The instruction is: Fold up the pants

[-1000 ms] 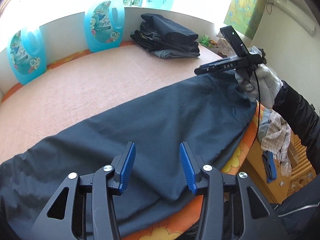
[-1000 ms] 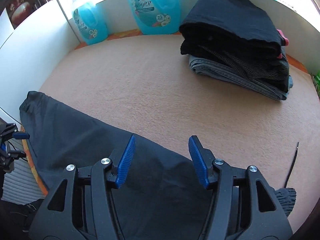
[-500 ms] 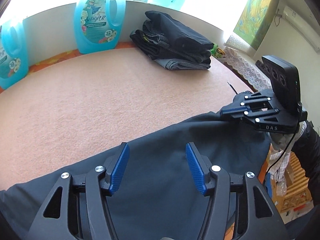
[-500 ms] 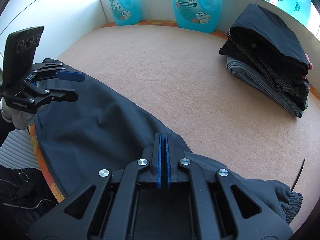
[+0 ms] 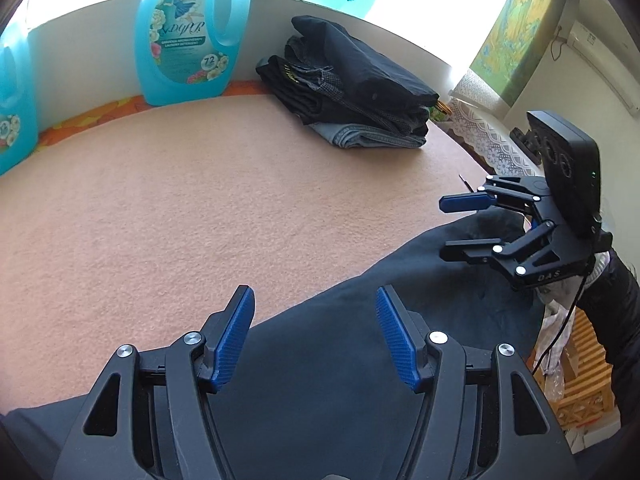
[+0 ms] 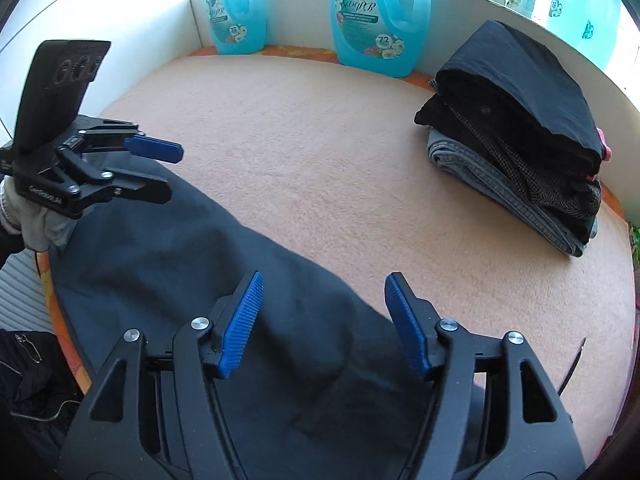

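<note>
While pants (image 5: 360, 360) lie flat, both tools gape.

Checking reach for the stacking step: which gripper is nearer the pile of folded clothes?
Right. The right gripper hovers at the pants' end nearer the folded pile; the left gripper hovers over their far end. Both are open.

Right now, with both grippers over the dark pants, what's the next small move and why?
Probably lower the right gripper and close it on the pants edge beneath it. Both it and the left gripper are open, just opened wider, with nothing between the pads, and the pants lie long and flat on the mat, so neither has a hold for folding.
</note>
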`<state>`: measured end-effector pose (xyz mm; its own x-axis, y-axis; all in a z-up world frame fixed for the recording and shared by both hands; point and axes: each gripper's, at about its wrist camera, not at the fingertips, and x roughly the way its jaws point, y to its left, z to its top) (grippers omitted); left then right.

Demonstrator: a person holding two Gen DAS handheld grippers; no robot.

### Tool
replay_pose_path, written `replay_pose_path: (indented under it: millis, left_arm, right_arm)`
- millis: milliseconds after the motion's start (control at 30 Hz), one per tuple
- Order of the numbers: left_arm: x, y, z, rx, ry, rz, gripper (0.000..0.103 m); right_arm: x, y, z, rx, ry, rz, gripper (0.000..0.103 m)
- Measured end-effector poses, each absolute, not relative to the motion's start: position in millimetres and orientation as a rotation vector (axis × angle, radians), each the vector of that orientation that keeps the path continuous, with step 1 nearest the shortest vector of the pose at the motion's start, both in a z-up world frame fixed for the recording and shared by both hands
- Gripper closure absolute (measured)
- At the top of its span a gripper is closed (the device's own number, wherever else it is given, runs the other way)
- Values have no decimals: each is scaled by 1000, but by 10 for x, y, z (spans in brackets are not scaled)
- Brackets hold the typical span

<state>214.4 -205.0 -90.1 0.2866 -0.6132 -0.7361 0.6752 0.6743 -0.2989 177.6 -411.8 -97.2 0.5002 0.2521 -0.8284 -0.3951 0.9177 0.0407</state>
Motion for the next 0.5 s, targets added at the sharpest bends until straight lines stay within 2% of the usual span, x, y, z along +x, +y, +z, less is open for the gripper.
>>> replay_pose_path:
  millis: [100,167,200,233,500]
  left_arm:
    - [2186,-1946,-871,64,940,-835,40]
    - [2223,-1874,-848,53,938,-820,40]
    - [2244,-1850,-836,50,939,-815,40]
    - [2261,-1827,-826,48,937,-808,40]
    - [2228,-1851,-778,49,928,-826,40]
  right_arm:
    - [1941,-4143,-1115,-94,1042,460,38]
    - [1906,-4108,-1161,-71,1069,505,65]
    - [1847,-4079,-1157,-84,1066,517,91]
    - [1757,-4049,-1128,-105,1047,518,95]
    - [1088,-3893,-880,-191,937,491,99]
